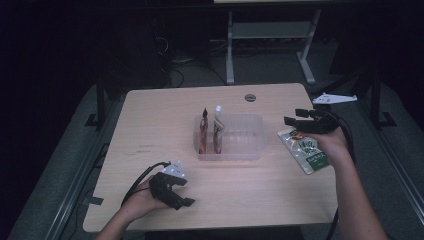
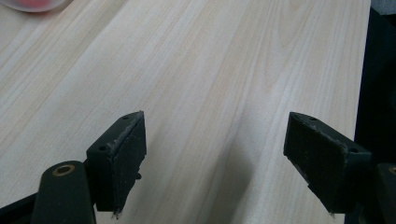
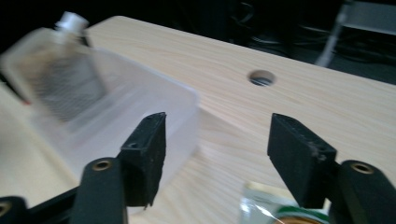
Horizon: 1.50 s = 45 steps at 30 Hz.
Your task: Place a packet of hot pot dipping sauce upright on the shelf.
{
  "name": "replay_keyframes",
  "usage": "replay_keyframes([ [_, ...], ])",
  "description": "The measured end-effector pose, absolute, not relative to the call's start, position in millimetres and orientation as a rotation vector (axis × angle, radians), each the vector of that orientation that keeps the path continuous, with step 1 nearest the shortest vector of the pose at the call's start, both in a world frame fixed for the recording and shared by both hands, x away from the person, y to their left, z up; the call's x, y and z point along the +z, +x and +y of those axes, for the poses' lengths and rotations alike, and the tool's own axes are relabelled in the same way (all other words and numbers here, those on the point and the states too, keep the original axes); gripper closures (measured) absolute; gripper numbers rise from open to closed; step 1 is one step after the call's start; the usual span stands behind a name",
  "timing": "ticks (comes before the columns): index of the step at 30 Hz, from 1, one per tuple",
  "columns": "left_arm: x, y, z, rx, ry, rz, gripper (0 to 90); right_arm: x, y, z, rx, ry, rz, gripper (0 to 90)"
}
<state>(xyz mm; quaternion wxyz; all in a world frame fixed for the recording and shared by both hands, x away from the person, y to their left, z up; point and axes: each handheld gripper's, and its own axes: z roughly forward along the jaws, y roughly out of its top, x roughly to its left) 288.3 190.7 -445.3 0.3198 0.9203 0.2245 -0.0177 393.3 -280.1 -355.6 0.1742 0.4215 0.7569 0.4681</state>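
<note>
1. Two upright pouches (image 1: 210, 130) are seen standing at the left end of the clear plastic bin (image 1: 250, 150) in the middle of the table (image 1: 165, 125); that part of the packing is judged done.
2. One green pouch (image 1: 306, 152) is left lying flat on the table, just right of the bin.
3. The right gripper (image 1: 292, 116) is held above the green pouch, between it and the bin, jaws apart and nothing between them.
4. The left gripper (image 1: 184, 192) is rested near the table's front edge, jaws wide apart and empty.
5. What is judged left: the green pouch is to be grasped and stood in the bin.
</note>
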Motion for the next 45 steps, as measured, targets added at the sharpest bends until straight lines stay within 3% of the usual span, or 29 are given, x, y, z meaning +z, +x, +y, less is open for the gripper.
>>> replay_keyframes([
  [3, -445, 289, 191, -0.048, 2.421, 0.594, 20.8, -363, 399, -288, 1.274, 1.251, 2.111, 45.2],
  [8, -446, 290, 190, -0.045, 2.423, 0.594, 20.8, -377, 410, -300, 1.158, 1.322, 2.03, 73.8],
  [13, -447, 289, 189, -0.05, 2.422, 0.598, 20.8, -399, 423, -312, 1.028, 1.374, 2.005, 89.6],
  [33, -448, 290, 189, -0.052, 2.422, 0.601, 20.9, -453, 438, -342, 0.812, 1.549, 2.026, 89.9],
  [45, -447, 290, 188, -0.052, 2.426, 0.599, 20.9, -455, 436, -334, 0.822, 1.465, 2.128, 90.0],
])
